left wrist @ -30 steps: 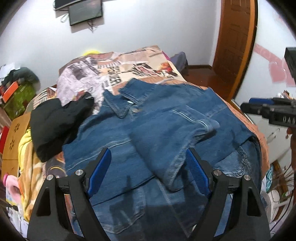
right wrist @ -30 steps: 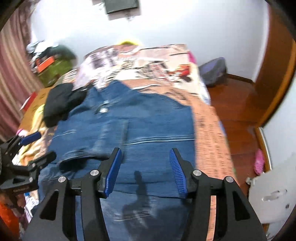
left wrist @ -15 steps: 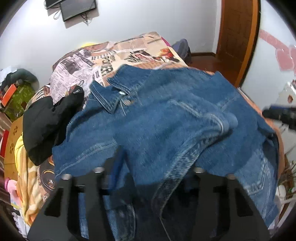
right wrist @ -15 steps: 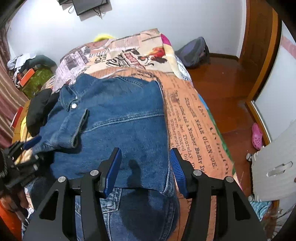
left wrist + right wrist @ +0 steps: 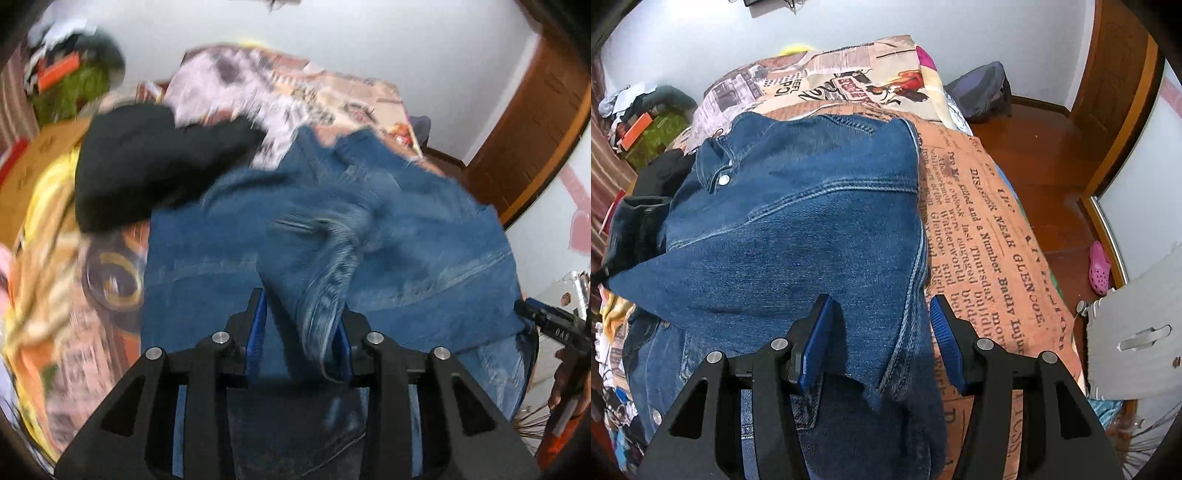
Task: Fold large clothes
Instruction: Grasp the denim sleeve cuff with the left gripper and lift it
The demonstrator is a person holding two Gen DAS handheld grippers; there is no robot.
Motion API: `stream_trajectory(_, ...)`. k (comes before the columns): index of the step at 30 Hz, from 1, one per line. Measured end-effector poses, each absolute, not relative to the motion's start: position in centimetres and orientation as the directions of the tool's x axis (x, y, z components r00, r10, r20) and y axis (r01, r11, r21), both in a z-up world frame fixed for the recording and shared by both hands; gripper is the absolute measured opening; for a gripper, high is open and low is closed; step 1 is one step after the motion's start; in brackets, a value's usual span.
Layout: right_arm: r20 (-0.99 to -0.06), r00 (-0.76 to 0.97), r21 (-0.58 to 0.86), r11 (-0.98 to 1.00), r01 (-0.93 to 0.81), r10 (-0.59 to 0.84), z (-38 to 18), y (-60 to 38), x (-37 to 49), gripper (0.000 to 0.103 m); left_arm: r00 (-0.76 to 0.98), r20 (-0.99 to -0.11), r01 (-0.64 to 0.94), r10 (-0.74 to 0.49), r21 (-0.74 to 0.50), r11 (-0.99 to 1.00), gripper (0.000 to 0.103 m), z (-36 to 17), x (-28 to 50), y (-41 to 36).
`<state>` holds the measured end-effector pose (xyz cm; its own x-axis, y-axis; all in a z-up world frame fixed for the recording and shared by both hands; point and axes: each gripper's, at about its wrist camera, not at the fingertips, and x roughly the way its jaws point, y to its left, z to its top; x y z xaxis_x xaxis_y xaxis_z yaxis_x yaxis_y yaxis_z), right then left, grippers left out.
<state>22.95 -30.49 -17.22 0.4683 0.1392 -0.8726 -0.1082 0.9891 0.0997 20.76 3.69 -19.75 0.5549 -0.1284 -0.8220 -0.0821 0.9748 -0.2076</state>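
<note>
your left gripper (image 5: pixel 299 332) has just been closing, and a bunched fold of the denim jacket (image 5: pixel 369 236) sits between its blue pads, pinched. the rest of the jacket spreads ahead of it on the newspaper-print bedspread (image 5: pixel 990 229), the black garment (image 5: pixel 147 162) off to its upper left. your right gripper (image 5: pixel 877 332) stands half open, straddling the jacket's near side seam, gripping nothing. close it on that seam before lifting, then carry both corners together so the fold lands square.
</note>
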Motion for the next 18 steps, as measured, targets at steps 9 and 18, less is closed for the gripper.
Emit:
stream_trajectory(9, -0.877, 0.461, 0.100, 0.990, -0.096, 0.134, -17.0, -30.5, 23.0, 0.050, 0.511, -0.828, -0.196, -0.232, -0.375, 0.906, 0.036, -23.5, 19.2, 7.4)
stream_trajectory(18, -0.844, 0.521, 0.074, 0.990, -0.117, 0.124, -14.4, -29.2, 23.1, 0.050, 0.636, -0.767, -0.154, -0.080, -0.227, 0.962, 0.018, -18.6, 20.6, 5.9)
